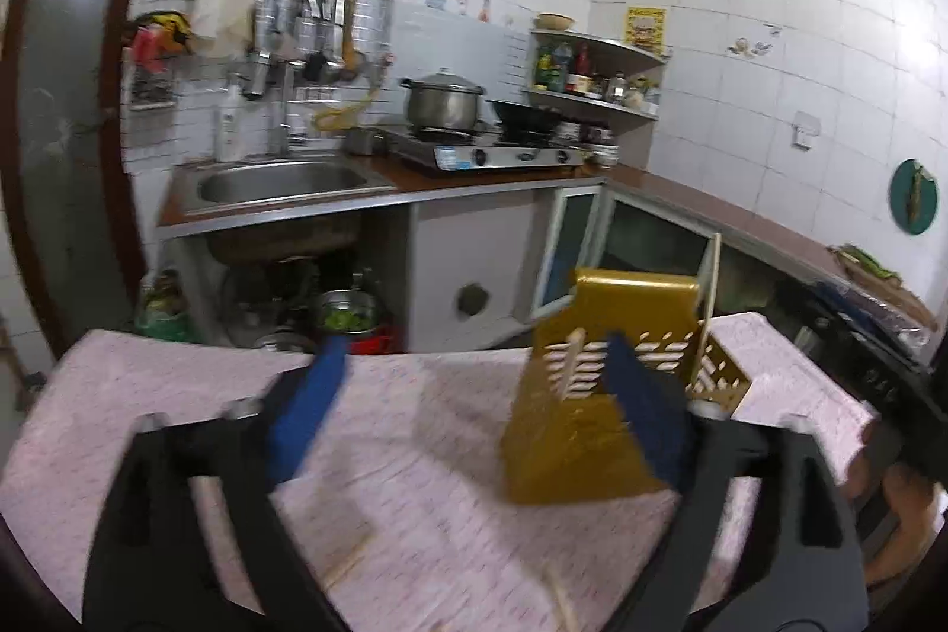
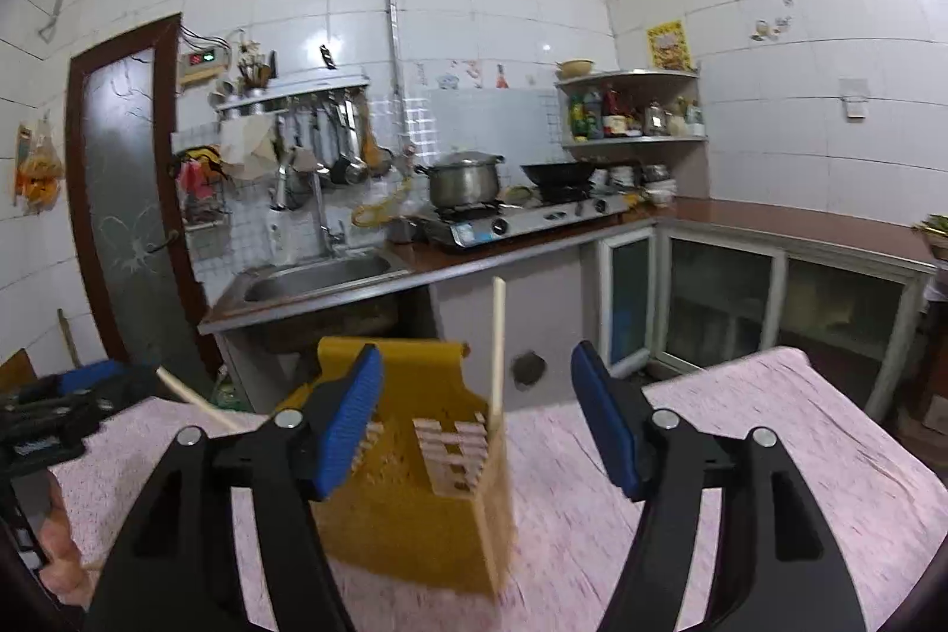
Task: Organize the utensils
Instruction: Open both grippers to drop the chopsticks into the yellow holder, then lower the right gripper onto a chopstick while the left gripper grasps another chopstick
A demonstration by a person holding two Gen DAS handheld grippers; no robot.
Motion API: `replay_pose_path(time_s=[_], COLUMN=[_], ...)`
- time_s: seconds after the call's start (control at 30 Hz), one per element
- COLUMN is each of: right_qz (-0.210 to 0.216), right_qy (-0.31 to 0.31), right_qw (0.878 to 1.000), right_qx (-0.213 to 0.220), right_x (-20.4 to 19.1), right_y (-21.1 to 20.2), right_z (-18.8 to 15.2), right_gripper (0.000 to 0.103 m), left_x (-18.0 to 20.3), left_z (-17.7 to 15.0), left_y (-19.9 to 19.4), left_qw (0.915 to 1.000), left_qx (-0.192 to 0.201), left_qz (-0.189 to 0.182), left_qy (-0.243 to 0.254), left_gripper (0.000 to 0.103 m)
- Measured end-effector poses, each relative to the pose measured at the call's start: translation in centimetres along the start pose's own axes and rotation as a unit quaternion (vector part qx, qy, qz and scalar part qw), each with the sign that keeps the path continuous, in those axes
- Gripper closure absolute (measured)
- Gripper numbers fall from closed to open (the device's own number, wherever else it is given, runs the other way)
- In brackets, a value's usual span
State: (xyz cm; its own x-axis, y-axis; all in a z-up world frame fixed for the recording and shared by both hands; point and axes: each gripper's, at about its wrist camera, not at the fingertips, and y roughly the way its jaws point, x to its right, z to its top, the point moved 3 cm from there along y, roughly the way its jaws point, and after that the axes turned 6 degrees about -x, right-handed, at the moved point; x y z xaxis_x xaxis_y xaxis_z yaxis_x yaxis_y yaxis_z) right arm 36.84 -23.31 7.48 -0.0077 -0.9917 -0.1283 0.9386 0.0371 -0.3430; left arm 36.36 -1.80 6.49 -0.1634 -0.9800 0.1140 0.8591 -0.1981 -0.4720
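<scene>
Yellow plastic holder (image 2: 409,460) stands upright on the bench (image 2: 740,466), which wears a pink speckled cloth. One chopstick (image 2: 496,353) stands in its right corner, rising well above the rim. A second chopstick (image 2: 198,398) shows to the holder's left, slanting up toward the left tool (image 2: 53,413); whether that tool grips it cannot be told from this view.

The right tool (image 2: 477,424) is spread wide with nothing between its blue pads (image 2: 349,430). The holder sits just ahead of it, overlapped by the left pad, while the right pad hangs over bare cloth.

From the left wrist, the left tool (image 1: 474,413) also has its fingers far apart with nothing visible between them. The holder (image 1: 598,395) is at its right side, partly hidden by the right pad (image 1: 640,407); touching or not, I cannot tell. Two more chopsticks (image 1: 349,561) lie flat on the cloth below the tool, blurred
</scene>
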Motion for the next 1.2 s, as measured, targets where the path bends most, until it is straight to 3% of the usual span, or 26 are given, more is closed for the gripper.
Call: replay_pose_path(time_s=[0.13, 0.3, 0.47, 0.53, 0.77, 0.9, 0.97, 1.03, 1.2], right_qz=[-0.052, -0.077, -0.087, -0.083, -0.09, -0.086, -0.079, -0.076, -0.065], right_qy=[-0.002, 0.022, 0.018, 0.019, 0.01, 0.005, 0.01, 0.011, 0.026], right_qw=[0.999, 0.996, 0.992, 0.991, 0.98, 0.974, 0.97, 0.965, 0.96], right_qx=[-0.011, -0.045, -0.087, -0.107, -0.177, -0.211, -0.228, -0.251, -0.272], right_x=[0.2, 0.7, 0.1, -0.3, -1.3, -1.5, -1.4, -1.3, -0.7], right_y=[-3.2, -5.8, -7.0, -7.1, -6.0, -5.2, -4.9, -4.7, -4.4], right_z=[-2.0, -4.9, -8.1, -9.3, -13.4, -15.3, -16.1, -16.8, -17.4], right_gripper=[0.015, 0.01, 0.009, 0.009, 0.009, 0.01, 0.012, 0.029, 0.046], left_x=[-1.8, -3.7, -3.6, -3.7, -4.9, -4.7, -4.2, -3.6, -2.1], left_z=[-1.5, -4.3, -7.9, -8.7, -11.9, -13.3, -13.9, -14.5, -15.5], left_y=[-3.1, -5.0, -5.7, -5.4, -3.6, -2.5, -1.8, -1.3, -0.5], left_qw=[0.9992, 0.9977, 0.9955, 0.9947, 0.9856, 0.982, 0.9801, 0.9787, 0.9739], left_qx=[-0.002, -0.032, -0.058, -0.078, -0.161, -0.179, -0.192, -0.201, -0.226], left_qz=[0.041, 0.058, 0.072, 0.063, 0.008, 0.011, 0.013, 0.017, 0.013], left_qy=[-0.005, -0.017, 0.021, 0.022, -0.052, -0.06, -0.05, -0.038, -0.019], left_gripper=[0.005, 0.005, 0.005, 0.005, 0.005, 0.005, 0.005, 0.005, 0.012])
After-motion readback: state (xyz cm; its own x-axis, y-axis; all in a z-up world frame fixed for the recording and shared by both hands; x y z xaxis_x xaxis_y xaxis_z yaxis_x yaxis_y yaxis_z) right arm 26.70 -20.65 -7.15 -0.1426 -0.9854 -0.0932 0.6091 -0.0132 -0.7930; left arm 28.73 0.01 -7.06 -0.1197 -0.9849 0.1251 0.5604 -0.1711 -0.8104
